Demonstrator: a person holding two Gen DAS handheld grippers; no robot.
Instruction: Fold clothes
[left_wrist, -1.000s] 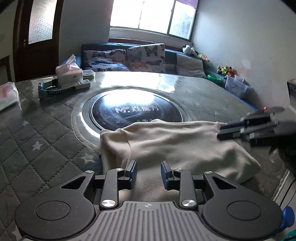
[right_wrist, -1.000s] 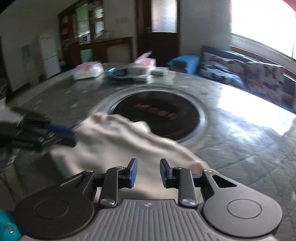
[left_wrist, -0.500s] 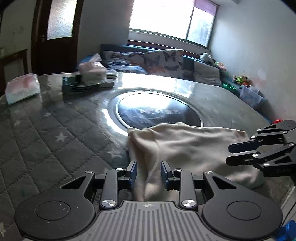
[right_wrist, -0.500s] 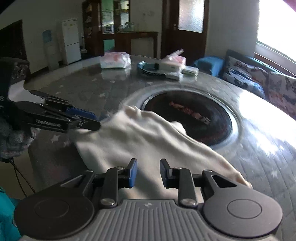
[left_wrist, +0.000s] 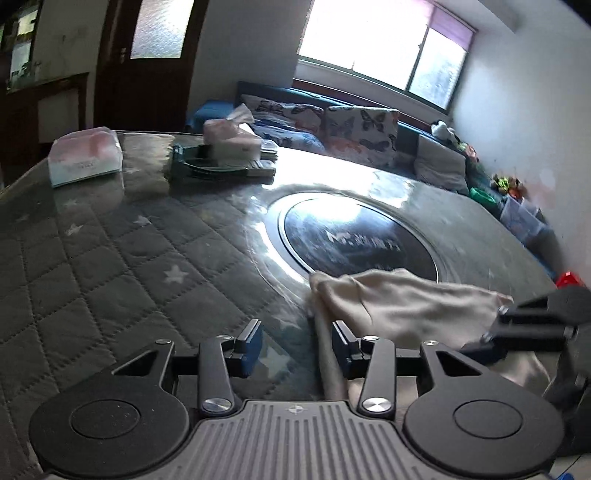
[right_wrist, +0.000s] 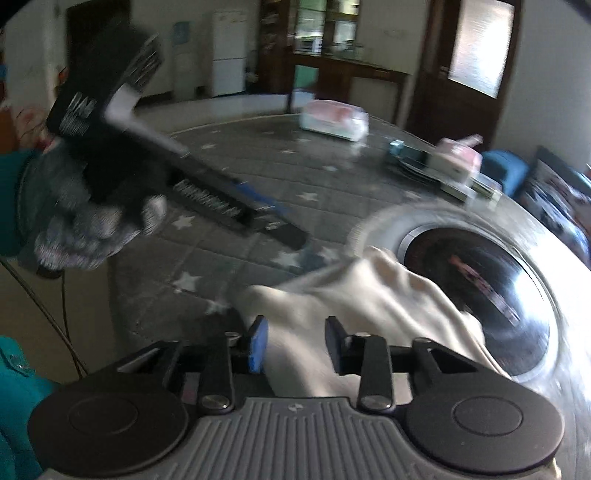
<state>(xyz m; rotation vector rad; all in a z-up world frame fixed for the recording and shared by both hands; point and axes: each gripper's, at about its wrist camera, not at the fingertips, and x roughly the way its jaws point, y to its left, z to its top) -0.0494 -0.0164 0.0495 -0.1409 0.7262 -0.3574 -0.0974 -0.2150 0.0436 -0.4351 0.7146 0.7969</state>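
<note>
cream garment (right_wrist: 354, 306) lies bunched and rumpled by the table's dark disc, barely folded; left gripper (left_wrist: 295, 345) and right gripper (right_wrist: 293, 343) both gape, holding nothing.

Black gripper (left_wrist: 295, 341) with blue pads, silver screws, ribbed grey base; grey knit glove (right_wrist: 77, 229), teal sleeve (right_wrist: 11, 206)

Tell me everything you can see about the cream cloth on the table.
The cream cloth is soft, plain fabric, knit-like, without print. It lies bunched and wrinkled on the quilted grey table cover, near the table's front edge, its far edge reaching the dark round inset. One pointed corner sticks out to the left. Both the left gripper and right gripper are open; the cloth lies under the right one.
</note>
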